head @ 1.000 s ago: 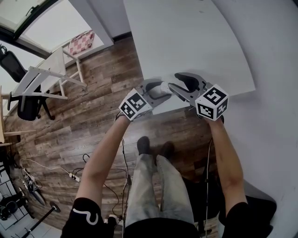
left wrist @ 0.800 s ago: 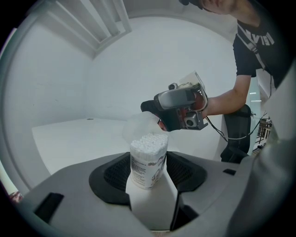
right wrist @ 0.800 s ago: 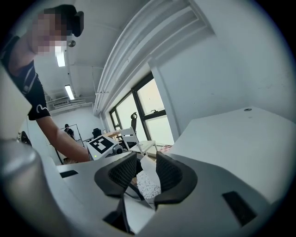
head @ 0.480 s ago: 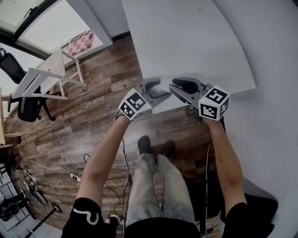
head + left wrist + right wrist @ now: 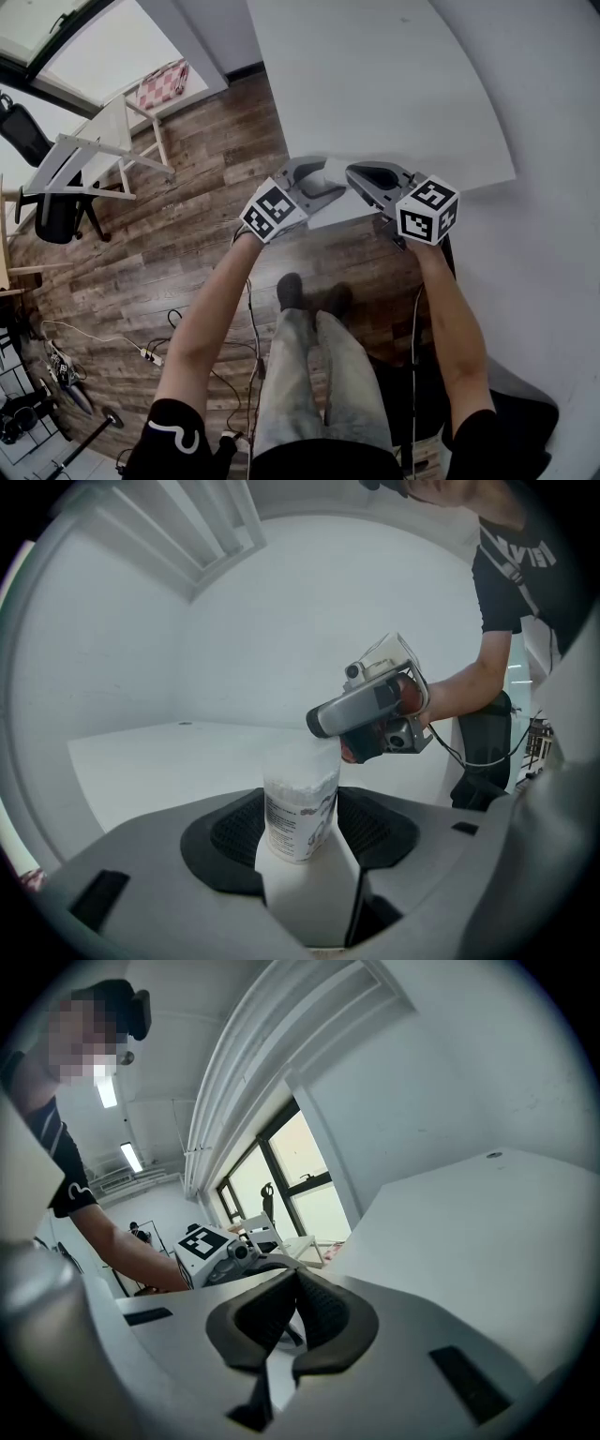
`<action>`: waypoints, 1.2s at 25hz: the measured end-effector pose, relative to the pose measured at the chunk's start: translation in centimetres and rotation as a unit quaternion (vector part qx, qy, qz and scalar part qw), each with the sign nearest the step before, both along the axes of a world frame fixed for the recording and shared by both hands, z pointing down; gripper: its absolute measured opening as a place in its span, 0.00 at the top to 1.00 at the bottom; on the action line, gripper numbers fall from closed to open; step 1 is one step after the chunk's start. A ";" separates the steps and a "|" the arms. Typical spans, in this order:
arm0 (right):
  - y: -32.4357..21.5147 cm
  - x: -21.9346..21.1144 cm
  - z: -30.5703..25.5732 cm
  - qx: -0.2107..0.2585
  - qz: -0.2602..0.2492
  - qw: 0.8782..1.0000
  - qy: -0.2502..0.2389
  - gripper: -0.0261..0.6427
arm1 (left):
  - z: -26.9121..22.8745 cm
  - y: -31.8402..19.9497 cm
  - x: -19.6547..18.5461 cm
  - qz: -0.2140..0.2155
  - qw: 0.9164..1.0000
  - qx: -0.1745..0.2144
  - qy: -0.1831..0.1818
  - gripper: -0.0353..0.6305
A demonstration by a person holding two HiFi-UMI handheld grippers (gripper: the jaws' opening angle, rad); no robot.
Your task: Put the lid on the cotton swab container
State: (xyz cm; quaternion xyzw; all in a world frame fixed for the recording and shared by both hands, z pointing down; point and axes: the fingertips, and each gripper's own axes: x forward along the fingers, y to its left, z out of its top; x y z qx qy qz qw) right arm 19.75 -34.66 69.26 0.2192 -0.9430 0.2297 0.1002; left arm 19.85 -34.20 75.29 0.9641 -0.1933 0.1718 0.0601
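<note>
left gripper [image 5: 302, 832]: grips cotton swab container [image 5: 300, 799] upright between jaws | right gripper [image 5: 296, 1279]: jaws just closed together, nothing between them, tip apparently touching container's top

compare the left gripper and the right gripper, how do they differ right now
The left gripper's jaws stand wide apart; the right gripper's have just been closing and now meet. The left gripper clamps the cotton swab container upright between its pads; the right gripper shows nothing between its own. Both are grey with dark ribbed pads, carry a marker cube, and sit side by side at the white table's near edge.
</note>
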 end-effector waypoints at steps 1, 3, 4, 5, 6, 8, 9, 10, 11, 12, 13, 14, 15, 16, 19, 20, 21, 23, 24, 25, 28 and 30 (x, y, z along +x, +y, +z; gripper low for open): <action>0.0 0.0 0.2 0.003 0.001 1.000 0.009 0.94 | 0.0 0.0 0.0 0.000 1.000 0.001 0.000 0.56; 0.2 -0.1 0.5 0.013 0.002 1.000 0.022 0.94 | 0.0 0.0 -0.1 -0.001 1.000 0.002 0.000 0.56; 0.2 -0.1 0.5 0.020 0.001 0.999 0.029 0.94 | -0.1 -0.1 -0.1 -0.003 1.000 0.002 0.000 0.56; 0.3 -0.2 0.5 0.028 0.000 0.999 0.036 0.94 | -0.3 -0.1 -0.1 -0.004 1.000 0.003 0.001 0.56; 0.3 -0.3 0.5 0.037 -0.002 0.998 0.044 0.94 | -0.4 -0.1 -0.1 -0.005 1.000 0.004 0.001 0.56; 0.5 -0.3 0.6 0.055 -0.006 0.997 0.059 0.94 | -0.3 -0.1 0.0 -0.006 1.000 0.003 0.001 0.56; 0.5 -0.3 0.6 0.064 -0.007 0.996 0.065 0.94 | -0.2 -0.1 0.0 -0.006 1.000 0.003 0.000 0.56; 0.6 -0.4 0.6 0.074 -0.008 0.995 0.072 0.94 | -0.2 -0.1 0.0 -0.005 1.000 0.003 0.001 0.56; 0.6 -0.4 0.6 0.083 -0.007 0.994 0.077 0.94 | -0.2 0.0 0.0 -0.004 1.000 0.003 0.001 0.56; 0.7 -0.4 0.5 0.092 -0.006 0.992 0.082 0.94 | -0.2 0.0 0.0 -0.004 1.000 0.003 0.002 0.56; 0.7 -0.4 0.5 0.100 -0.006 0.991 0.085 0.94 | -0.1 0.0 0.0 -0.004 1.000 0.003 0.001 0.56; 0.7 -0.4 0.5 0.106 -0.005 0.990 0.089 0.94 | 0.0 0.0 0.0 -0.004 1.000 0.003 -0.001 0.56; 0.8 -0.5 0.6 0.112 -0.005 0.989 0.094 0.94 | 0.2 0.0 -0.1 -0.005 1.000 0.002 -0.003 0.56; 0.8 -0.5 0.6 0.119 -0.006 0.988 0.103 0.94 | 0.3 0.0 -0.1 -0.006 1.000 0.001 -0.004 0.56; 1.0 -0.9 0.6 0.148 -0.017 0.977 0.150 0.94 | 0.2 0.0 -0.1 -0.008 1.000 -0.004 -0.005 0.55; 1.0 -1.1 0.6 0.153 -0.019 0.975 0.163 0.94 | 0.1 0.0 -0.2 -0.010 1.000 -0.004 -0.006 0.55; 1.0 -1.2 0.6 0.153 -0.019 0.973 0.169 0.94 | 0.1 -0.1 -0.3 -0.013 1.000 -0.005 -0.005 0.55; 0.9 -1.3 0.7 0.149 -0.017 0.974 0.169 0.94 | 0.1 -0.2 -0.3 -0.017 1.000 -0.005 -0.002 0.55; 0.9 -1.3 0.8 0.147 -0.015 0.975 0.167 0.94 | 0.1 -0.1 -0.3 -0.018 1.000 -0.005 -0.002 0.55; 0.9 -1.3 0.8 0.144 -0.013 0.976 0.163 0.94 | 0.2 -0.1 -0.3 -0.017 1.000 -0.006 -0.002 0.55; 0.9 -1.0 0.5 0.136 0.007 0.980 0.143 0.94 | 0.2 0.1 -0.6 -0.023 1.000 -0.017 -0.003 0.55; 0.9 -0.5 -0.3 0.144 0.028 0.981 0.130 0.94 | -0.2 0.2 -1.1 -0.033 0.999 -0.023 0.002 0.55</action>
